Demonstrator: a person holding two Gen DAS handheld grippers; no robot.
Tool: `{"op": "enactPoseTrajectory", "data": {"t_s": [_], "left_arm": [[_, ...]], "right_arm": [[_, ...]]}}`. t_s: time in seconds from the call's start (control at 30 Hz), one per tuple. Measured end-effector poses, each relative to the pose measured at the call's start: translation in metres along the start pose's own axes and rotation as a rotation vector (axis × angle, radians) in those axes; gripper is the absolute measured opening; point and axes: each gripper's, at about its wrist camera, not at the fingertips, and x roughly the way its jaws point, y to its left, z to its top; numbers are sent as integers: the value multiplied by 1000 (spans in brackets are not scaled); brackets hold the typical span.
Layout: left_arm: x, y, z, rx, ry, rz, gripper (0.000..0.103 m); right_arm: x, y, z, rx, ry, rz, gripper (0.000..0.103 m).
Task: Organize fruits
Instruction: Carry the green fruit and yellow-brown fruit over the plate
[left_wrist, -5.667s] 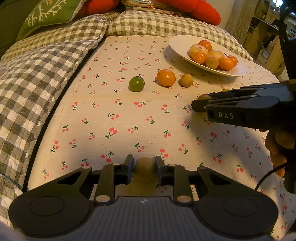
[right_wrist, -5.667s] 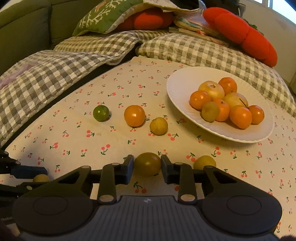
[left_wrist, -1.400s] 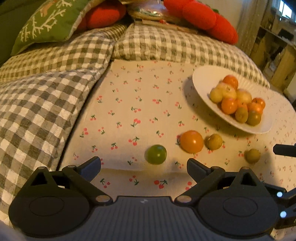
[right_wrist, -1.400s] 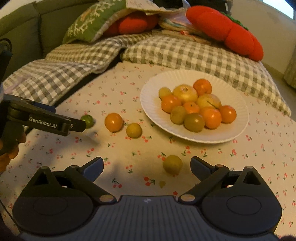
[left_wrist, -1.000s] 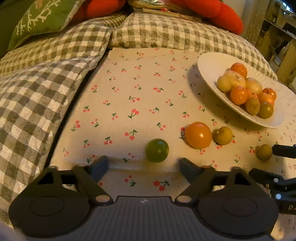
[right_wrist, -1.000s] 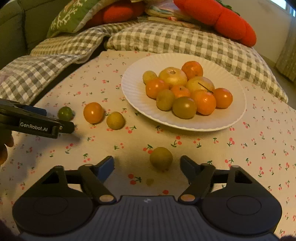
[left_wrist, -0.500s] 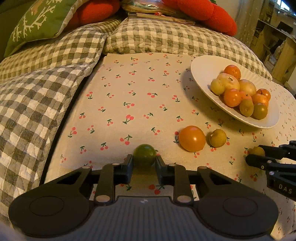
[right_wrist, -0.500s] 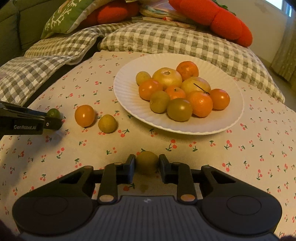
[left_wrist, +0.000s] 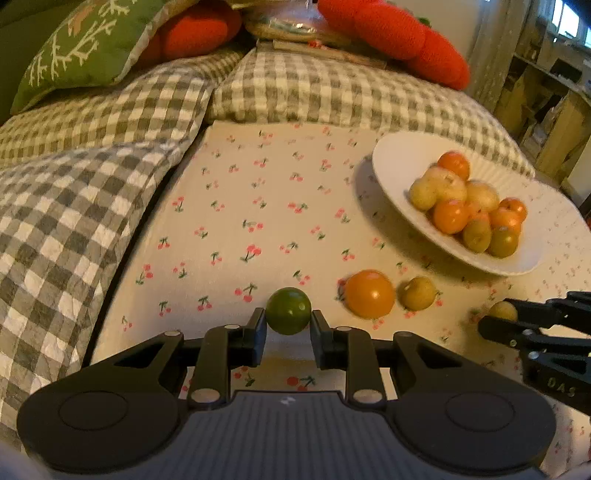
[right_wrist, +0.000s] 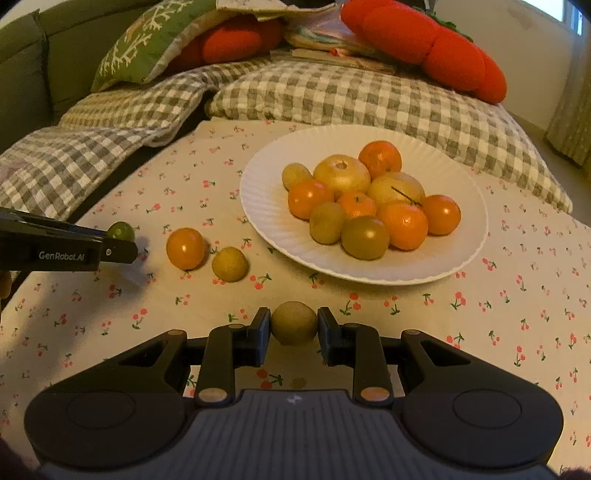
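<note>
My left gripper (left_wrist: 288, 328) is shut on a small green fruit (left_wrist: 288, 311) and holds it just above the cherry-print cloth. My right gripper (right_wrist: 294, 332) is shut on a yellow-brown fruit (right_wrist: 294, 322), also lifted a little. An orange fruit (left_wrist: 369, 294) and a yellow fruit (left_wrist: 419, 293) lie on the cloth between the grippers; they also show in the right wrist view, the orange one (right_wrist: 185, 248) beside the yellow one (right_wrist: 229, 264). A white plate (right_wrist: 465, 236) holds several orange and yellow-green fruits. In the right wrist view the left gripper (right_wrist: 123, 240) shows at the left edge.
Grey checked cushions (left_wrist: 66, 206) border the cloth on the left and at the back. A green pillow (right_wrist: 155, 40) and red plush cushions (right_wrist: 428, 44) lie behind. Shelves (left_wrist: 546, 110) stand at the far right.
Both grippers, shut on their fruits half a second ago, have lifted them slightly off the cloth. A second ago both were open around those fruits.
</note>
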Motion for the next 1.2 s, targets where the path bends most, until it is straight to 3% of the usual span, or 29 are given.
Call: {"op": "enactPoseTrajectory", "data": {"t_s": [0.37, 0.77, 1.2], "left_arm": [[-16, -5, 8, -7, -64, -41, 16], [-17, -15, 36, -11, -110, -93, 16], [20, -59, 79, -4, -88, -149, 16]], "right_arm": [[-27, -16, 16, 49, -84, 38, 24], [-49, -65, 31, 188, -154, 2, 25], [-29, -100, 50, 259, -140, -60, 25]]}}
